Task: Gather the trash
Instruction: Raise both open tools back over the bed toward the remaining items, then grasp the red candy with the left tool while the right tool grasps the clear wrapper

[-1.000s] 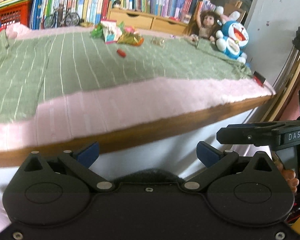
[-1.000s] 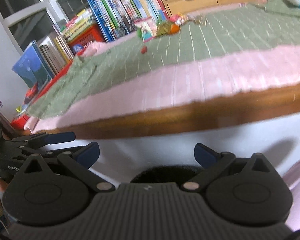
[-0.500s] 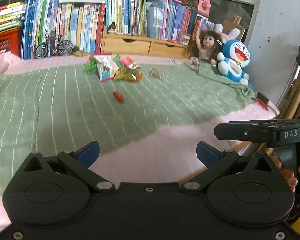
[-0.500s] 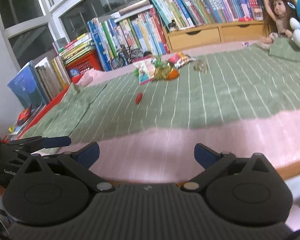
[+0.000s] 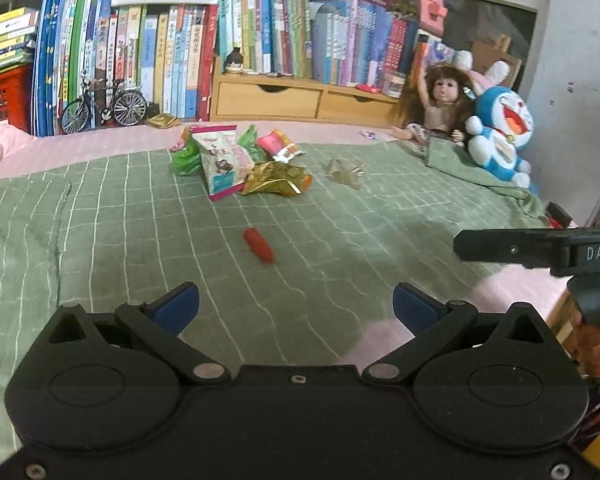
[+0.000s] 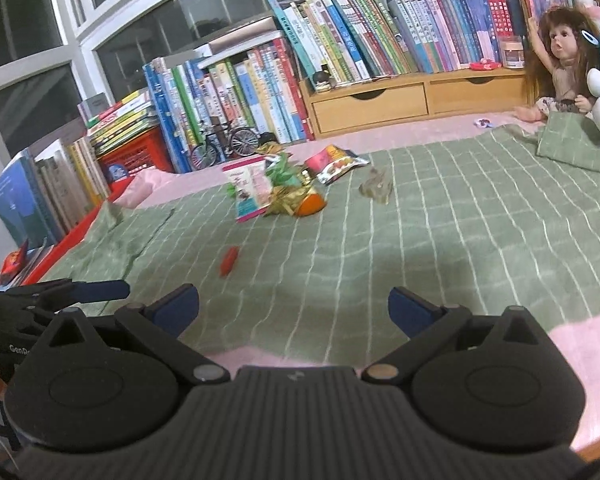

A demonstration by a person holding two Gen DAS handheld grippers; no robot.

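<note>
Snack wrappers lie in a heap on the green checked blanket (image 5: 100, 220): a pink and white packet (image 5: 220, 162), a green wrapper (image 5: 186, 158), a gold foil bag (image 5: 276, 180) and a pink packet (image 5: 280, 148). A clear crumpled wrapper (image 5: 344, 170) lies to their right, a small red wrapper (image 5: 258, 245) nearer me. My left gripper (image 5: 296, 306) is open and empty, short of the red wrapper. My right gripper (image 6: 294, 308) is open and empty too; its view shows the red wrapper (image 6: 229, 261), the heap (image 6: 278, 192) and the clear wrapper (image 6: 376, 188).
Rows of books (image 5: 180, 52), a wooden drawer unit (image 5: 300, 100), a model bicycle (image 5: 102, 106) and a red crate (image 5: 0, 96) line the back. A doll (image 5: 436, 108) and a blue plush toy (image 5: 500, 132) sit at the far right. A hand holds the other gripper (image 5: 540, 246).
Both grippers have risen from below the bed edge and moved forward over the blanket. The trash now looks closer and lower in both views. Both stay open.
</note>
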